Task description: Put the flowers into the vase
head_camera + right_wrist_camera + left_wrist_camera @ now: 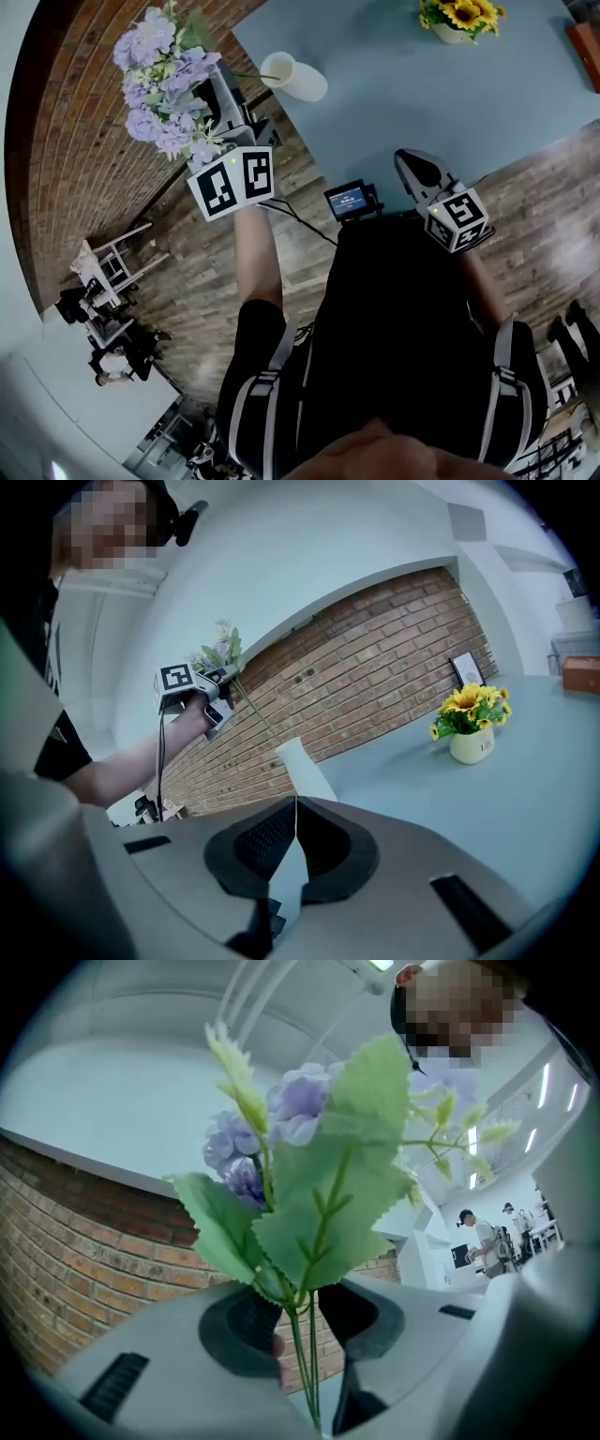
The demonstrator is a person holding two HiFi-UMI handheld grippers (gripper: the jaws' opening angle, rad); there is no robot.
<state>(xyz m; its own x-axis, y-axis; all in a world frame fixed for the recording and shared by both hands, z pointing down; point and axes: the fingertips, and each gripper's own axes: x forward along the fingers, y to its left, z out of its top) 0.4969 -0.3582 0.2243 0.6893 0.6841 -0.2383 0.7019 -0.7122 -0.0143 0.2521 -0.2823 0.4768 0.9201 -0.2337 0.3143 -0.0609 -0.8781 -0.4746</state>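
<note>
**A:** Head view: which surface?
**B:** A blue-grey table (450,103) on a wooden floor (187,272), beside a brick wall (66,103). The white vase (292,77) stands near the table's edge. The left arm (255,253) is stretched forward.
**A:** Left gripper view?
**B:** The left gripper (298,1321) clamps the green stems of the flowers (309,1147). The blooms point up.
**A:** Right gripper view?
**B:** The right gripper (287,810) has its 2 jaws together, empty. The stems slant down and end near the vase's mouth.

Bright, even light; fisheye bending, dark corners; near flowers (330,1174) perhaps soft.
</note>
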